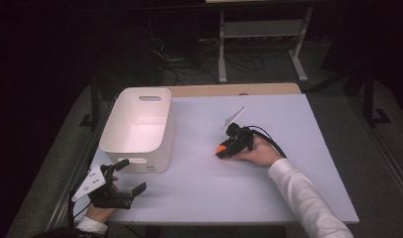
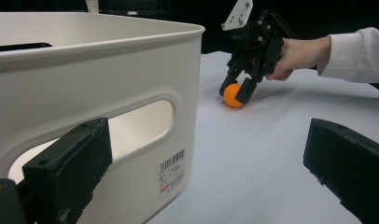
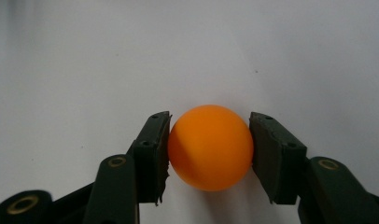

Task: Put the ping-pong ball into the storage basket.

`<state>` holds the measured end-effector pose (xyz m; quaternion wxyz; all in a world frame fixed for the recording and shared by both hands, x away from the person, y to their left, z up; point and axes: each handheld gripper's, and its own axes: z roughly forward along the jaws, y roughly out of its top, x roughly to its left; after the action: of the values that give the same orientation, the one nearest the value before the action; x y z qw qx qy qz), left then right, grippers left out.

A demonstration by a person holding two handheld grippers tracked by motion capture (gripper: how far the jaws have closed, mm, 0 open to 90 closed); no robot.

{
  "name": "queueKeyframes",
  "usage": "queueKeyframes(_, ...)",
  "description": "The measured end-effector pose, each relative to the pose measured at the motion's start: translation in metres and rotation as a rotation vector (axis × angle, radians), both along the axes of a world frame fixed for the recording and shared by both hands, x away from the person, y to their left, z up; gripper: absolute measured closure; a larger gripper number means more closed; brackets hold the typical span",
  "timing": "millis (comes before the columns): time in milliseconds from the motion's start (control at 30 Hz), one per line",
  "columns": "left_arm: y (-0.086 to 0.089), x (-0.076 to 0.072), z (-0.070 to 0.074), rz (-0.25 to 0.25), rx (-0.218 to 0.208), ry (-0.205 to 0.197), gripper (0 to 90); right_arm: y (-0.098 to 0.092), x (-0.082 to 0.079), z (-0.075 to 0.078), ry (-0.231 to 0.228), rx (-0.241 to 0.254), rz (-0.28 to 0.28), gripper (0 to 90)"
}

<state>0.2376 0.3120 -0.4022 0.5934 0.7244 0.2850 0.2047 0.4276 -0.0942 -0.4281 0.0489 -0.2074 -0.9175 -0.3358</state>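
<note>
An orange ball [image 3: 210,147] rests on the white table, with my right gripper [image 3: 210,154] shut on it, both pads pressed against its sides. In the high view that ball [image 1: 221,148] lies mid-table under the right gripper [image 1: 222,150], held by a hand in a white sleeve. From the left gripper view the ball [image 2: 232,95] sits between the right gripper's jaws, right of the bin. My left gripper [image 1: 125,176] stands open at the table's front left, just in front of the white bin [image 1: 135,126], with nothing between its jaws [image 2: 204,177].
The white bin's handled wall [image 2: 85,88] is very close to the left gripper. The bin looks empty inside. A wooden board [image 1: 234,89] edges the table's far side. Dark floor, cables and a metal frame lie beyond.
</note>
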Motion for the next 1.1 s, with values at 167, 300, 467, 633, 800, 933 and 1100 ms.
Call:
queueKeyframes(167,0.0,0.0,0.0,0.0,0.0,0.0,0.7,0.001,-0.002,0.002,-0.006,0.002,0.007,49.0)
queueKeyframes(300,0.0,0.0,0.0,0.0,0.001,-0.001,0.7,0.0,-0.002,0.006,-0.004,0.015,0.002,49.2)
queueKeyframes(467,0.0,0.0,0.0,0.0,0.002,-0.003,0.7,0.0,-0.005,0.012,-0.008,0.022,0.008,49.3)
queueKeyframes(633,0.0,0.0,0.0,0.0,0.003,-0.004,0.7,0.001,-0.009,0.023,-0.021,0.043,0.017,49.3)
queueKeyframes(800,0.0,0.0,0.0,0.002,0.002,-0.003,0.7,0.005,-0.013,0.037,-0.045,0.058,0.025,49.4)
queueKeyframes(933,0.0,0.0,0.0,0.001,0.002,-0.004,0.7,0.011,-0.017,0.049,-0.08,0.061,0.04,49.5)
queueKeyframes(1100,0.001,0.0,0.001,-0.002,0.006,-0.01,0.7,0.017,-0.018,0.056,-0.076,0.051,0.06,49.5)
